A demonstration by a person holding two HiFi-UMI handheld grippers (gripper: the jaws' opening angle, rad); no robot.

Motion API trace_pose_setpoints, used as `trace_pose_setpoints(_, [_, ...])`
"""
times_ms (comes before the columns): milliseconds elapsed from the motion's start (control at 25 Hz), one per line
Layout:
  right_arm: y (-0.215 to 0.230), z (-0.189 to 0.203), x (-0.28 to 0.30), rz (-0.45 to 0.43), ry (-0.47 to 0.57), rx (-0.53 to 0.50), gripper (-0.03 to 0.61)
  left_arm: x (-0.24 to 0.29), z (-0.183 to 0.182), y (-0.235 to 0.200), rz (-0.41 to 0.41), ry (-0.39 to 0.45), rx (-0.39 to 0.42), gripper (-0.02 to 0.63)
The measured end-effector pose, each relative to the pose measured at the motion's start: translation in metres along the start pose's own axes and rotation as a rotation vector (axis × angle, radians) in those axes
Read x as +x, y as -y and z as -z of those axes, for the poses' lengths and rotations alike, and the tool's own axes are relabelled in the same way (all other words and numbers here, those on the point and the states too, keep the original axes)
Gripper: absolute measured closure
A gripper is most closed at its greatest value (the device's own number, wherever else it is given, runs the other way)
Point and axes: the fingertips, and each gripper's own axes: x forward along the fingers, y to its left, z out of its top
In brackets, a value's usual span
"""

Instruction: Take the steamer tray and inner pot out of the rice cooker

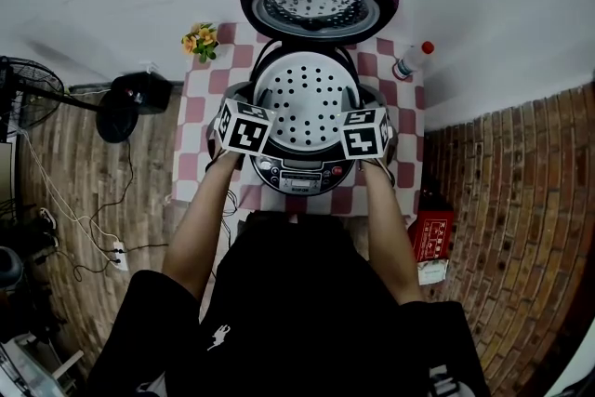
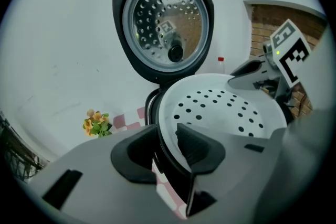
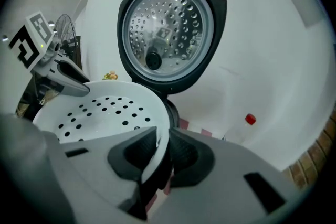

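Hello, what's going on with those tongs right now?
Right tongs clamped on steamer tray rim; left tongs astride its rim, gap showing. Cooker lid up. Nothing blocking.

We see a checked table (image 1: 191, 130) mid-frame bearing the rice cooker (image 1: 297, 174), flowers (image 1: 200, 40) upper left, bottle (image 1: 412, 60) upper right.

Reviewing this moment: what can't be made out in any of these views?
- Inner pot: covered by the steamer tray in every view, so whether it is there cannot be told.
- Control panel print: too small, head view.
- Bottle label: too small in the head view; in both gripper views only its red cap shows.
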Motion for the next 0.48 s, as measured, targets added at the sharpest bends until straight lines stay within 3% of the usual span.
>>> trace_pose_setpoints(280, [0.004, -0.016, -0.018, 0.027, 0.137, 0.034, 0.522, -0.004, 0.001, 0.003, 0.005, 0.010, 0.008, 0.477])
trace_pose_setpoints(480, [0.005, -0.031, -0.026, -0.022, 0.215, 0.133, 0.540, -0.007, 0.002, 0.002, 0.019, 0.017, -0.011, 0.472])
